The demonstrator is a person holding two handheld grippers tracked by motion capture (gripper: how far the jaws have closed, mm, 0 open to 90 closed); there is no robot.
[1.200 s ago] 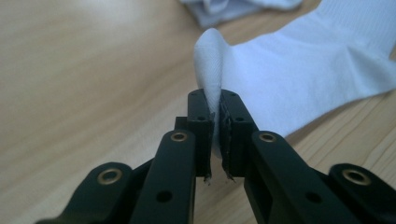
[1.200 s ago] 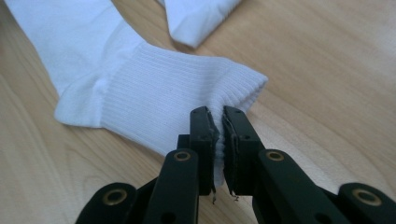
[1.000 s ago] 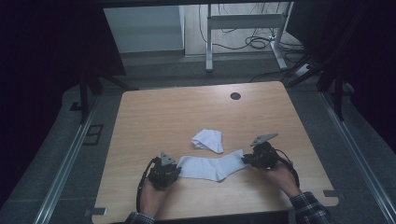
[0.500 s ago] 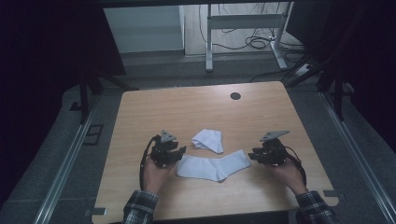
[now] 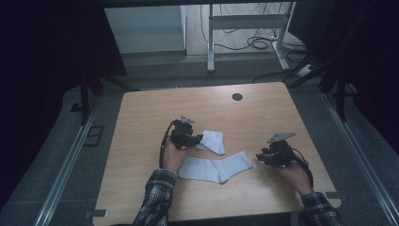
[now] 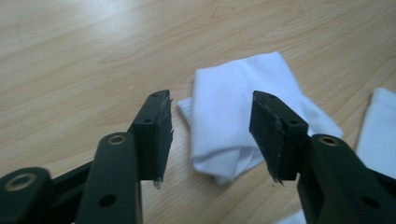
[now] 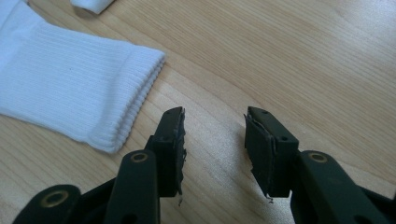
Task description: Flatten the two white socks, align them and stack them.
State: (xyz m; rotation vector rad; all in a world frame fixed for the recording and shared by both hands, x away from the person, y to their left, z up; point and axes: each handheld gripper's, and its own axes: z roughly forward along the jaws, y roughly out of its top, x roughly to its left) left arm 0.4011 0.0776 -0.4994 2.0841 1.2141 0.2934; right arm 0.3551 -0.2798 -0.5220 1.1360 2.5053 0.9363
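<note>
A folded white sock (image 5: pixel 212 141) (image 6: pixel 243 121) lies near the table's middle. My left gripper (image 5: pixel 197 139) (image 6: pixel 211 135) stands open just left of it, its jaws to either side of the folded end and nothing clamped. A second white sock (image 5: pixel 215 167) (image 7: pixel 70 79) lies flat and stretched out nearer the person. Its ribbed cuff points toward my right gripper (image 5: pixel 261 156) (image 7: pixel 214 147), which is open and empty over bare wood a short way off the cuff.
The wooden table (image 5: pixel 141 117) has a round cable hole (image 5: pixel 237 96) near its far edge. Beyond the table, a white desk frame (image 5: pixel 244 33) and cables sit on the floor. Dark curtains flank both sides.
My left gripper has moved forward from the flat sock's left end to the folded sock. The right gripper has let go of the cuff and drawn back to the right.
</note>
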